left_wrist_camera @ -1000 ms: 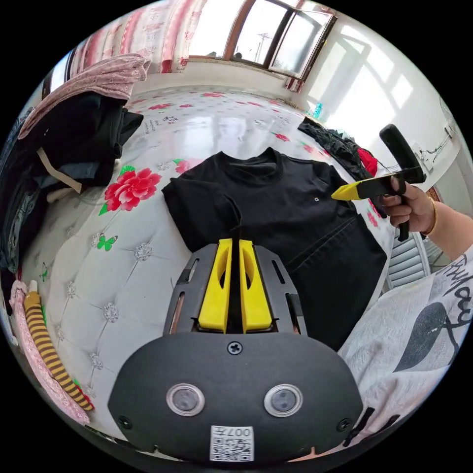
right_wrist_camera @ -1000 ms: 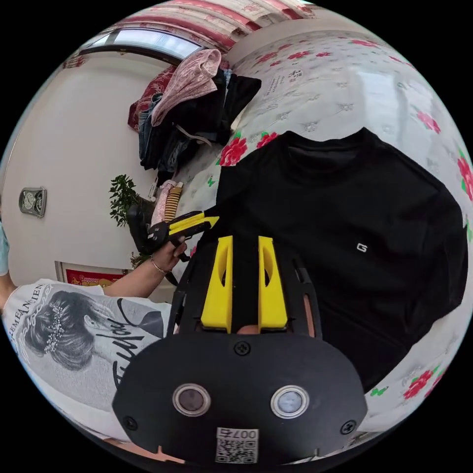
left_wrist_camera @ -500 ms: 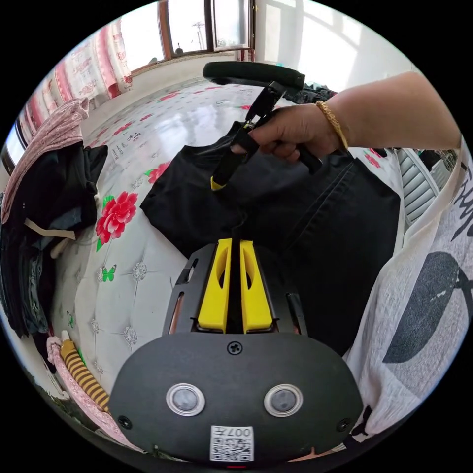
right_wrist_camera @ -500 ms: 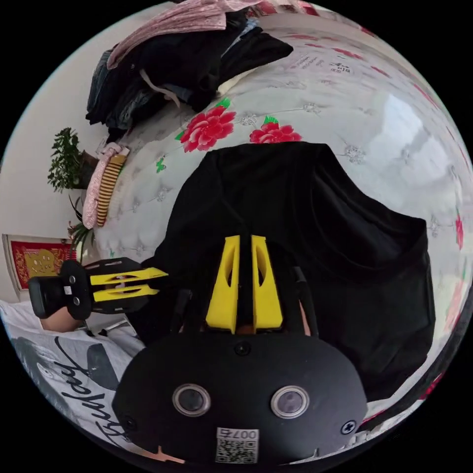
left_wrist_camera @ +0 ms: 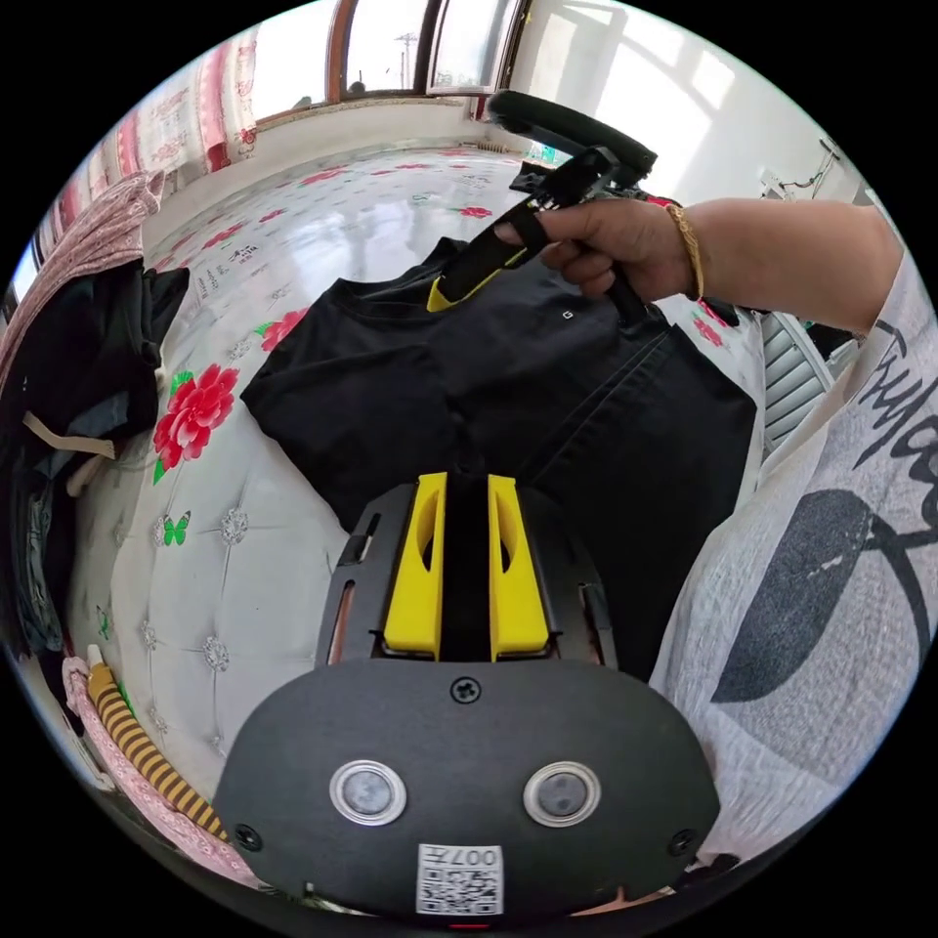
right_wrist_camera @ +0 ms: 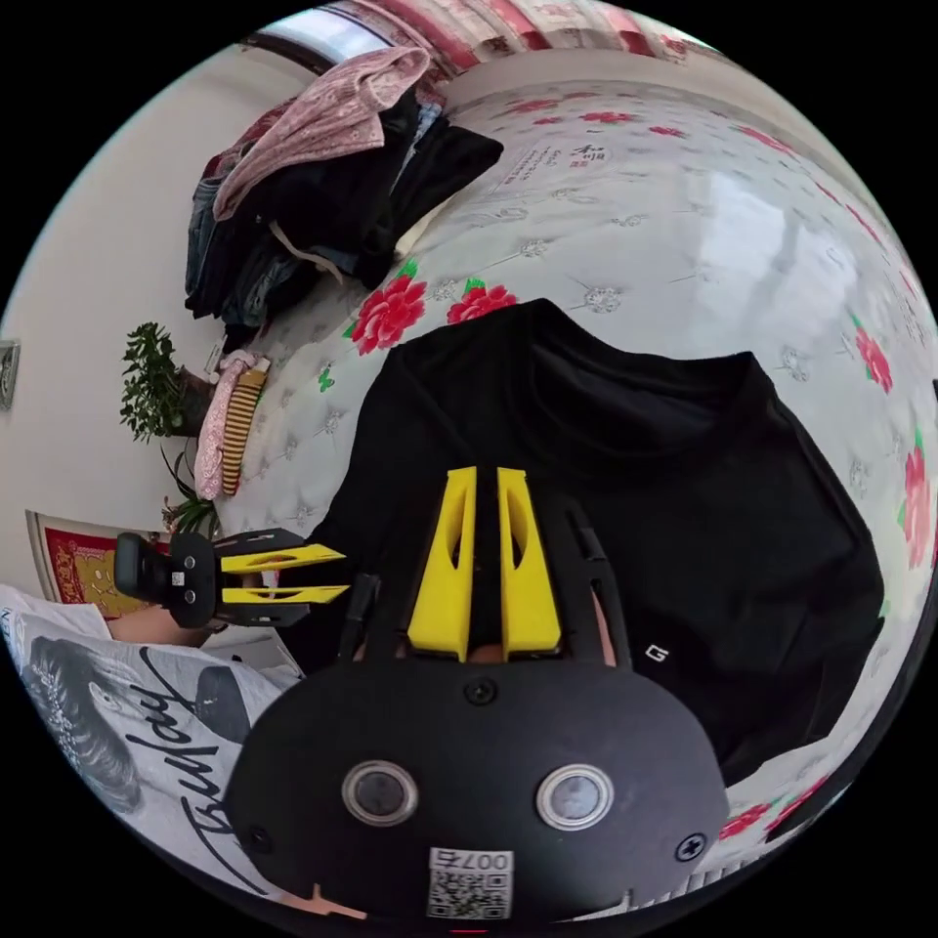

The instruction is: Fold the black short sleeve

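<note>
Shirt (left_wrist_camera: 469,381) is lying on the floral bed (left_wrist_camera: 244,528), collar away from the person. One side looks folded in over the body; the rest is still to fold. Left claw (left_wrist_camera: 466,489) is sitting with jaws slightly parted, black cloth between them; grip cannot be told. Right claw (right_wrist_camera: 481,484) is hovering over the chest, jaws nearly closed, apparently holding nothing.

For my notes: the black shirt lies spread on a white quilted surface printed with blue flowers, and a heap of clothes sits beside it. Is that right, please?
Not quite: the flowers are red, not blue, as the left gripper view shows. The rest holds: the black shirt lies spread on the white quilted surface, with the heap of clothes beside it.
</note>
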Motion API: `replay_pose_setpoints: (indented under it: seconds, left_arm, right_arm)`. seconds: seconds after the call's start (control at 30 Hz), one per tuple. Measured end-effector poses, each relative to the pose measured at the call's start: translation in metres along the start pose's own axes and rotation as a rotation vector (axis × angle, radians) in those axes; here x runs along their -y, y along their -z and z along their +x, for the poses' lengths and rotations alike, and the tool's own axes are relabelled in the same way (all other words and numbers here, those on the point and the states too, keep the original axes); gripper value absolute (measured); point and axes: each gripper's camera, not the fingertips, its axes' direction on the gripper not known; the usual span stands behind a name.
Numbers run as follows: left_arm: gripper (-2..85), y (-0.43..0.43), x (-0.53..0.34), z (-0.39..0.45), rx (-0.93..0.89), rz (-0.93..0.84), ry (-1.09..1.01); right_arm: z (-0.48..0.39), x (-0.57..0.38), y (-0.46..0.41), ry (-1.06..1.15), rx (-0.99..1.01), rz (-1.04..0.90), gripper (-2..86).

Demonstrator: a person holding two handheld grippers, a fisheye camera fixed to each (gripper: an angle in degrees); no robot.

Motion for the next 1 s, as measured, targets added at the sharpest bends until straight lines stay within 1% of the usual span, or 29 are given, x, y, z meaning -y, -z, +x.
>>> replay_pose_setpoints:
  seconds: [0.1, 0.17, 0.2, 0.27, 0.37, 0.43, 0.47, 0.53, 0.6, 0.63, 0.73, 0.9, 1.0]
  left_arm:
    - [6.5, -0.005, 0.003, -0.003, -0.005, -0.008, -0.001]
    - [6.4, -0.015, 0.003, -0.008, -0.025, -0.034, 0.009]
    - [6.4, -0.018, 0.002, -0.011, -0.037, -0.044, 0.02]
    - [6.4, -0.033, -0.002, -0.018, -0.07, -0.085, 0.062]
    - [6.1, -0.046, -0.004, -0.024, -0.092, -0.12, 0.097]
    - [5.7, -0.053, -0.001, -0.025, -0.085, -0.147, 0.101]
    - [5.5, -0.059, 0.002, -0.027, -0.081, -0.163, 0.105]
    - [5.3, -0.064, 0.009, -0.032, -0.092, -0.164, 0.12]
    - [5.2, -0.068, 0.018, -0.039, -0.12, -0.153, 0.142]
    - [5.1, -0.069, 0.024, -0.043, -0.137, -0.146, 0.152]
    - [5.1, -0.07, 0.039, -0.051, -0.141, -0.135, 0.139]
    - [4.6, -0.079, 0.041, -0.062, -0.105, -0.169, 0.12]
    - [4.2, -0.095, 0.03, -0.069, -0.118, -0.223, 0.124]
  right_arm:
    - [0.046, -0.048, 0.059, -0.084, 0.006, 0.073, 4.4]
    - [0.095, -0.099, 0.115, -0.201, -0.047, 0.162, 5.4]
    - [0.109, -0.113, 0.129, -0.235, -0.068, 0.183, 5.6]
    - [0.169, -0.172, 0.183, -0.404, -0.159, 0.255, 6.5]
    - [0.232, -0.236, 0.235, -0.571, -0.206, 0.323, 7.4]
    - [0.249, -0.257, 0.255, -0.597, -0.219, 0.34, 8.0]
    - [0.25, -0.262, 0.263, -0.573, -0.241, 0.343, 8.4]
    - [0.245, -0.26, 0.266, -0.519, -0.296, 0.321, 8.6]
    - [0.249, -0.259, 0.262, -0.524, -0.337, 0.303, 8.1]
    - [0.26, -0.262, 0.26, -0.563, -0.317, 0.295, 7.3]
    - [0.305, -0.283, 0.259, -0.698, -0.176, 0.248, 3.6]
    - [0.327, -0.351, 0.323, -0.715, -0.052, 0.491, 0.5]
    - [0.34, -0.4, 0.35, -0.748, 0.082, 0.628, 0.1]
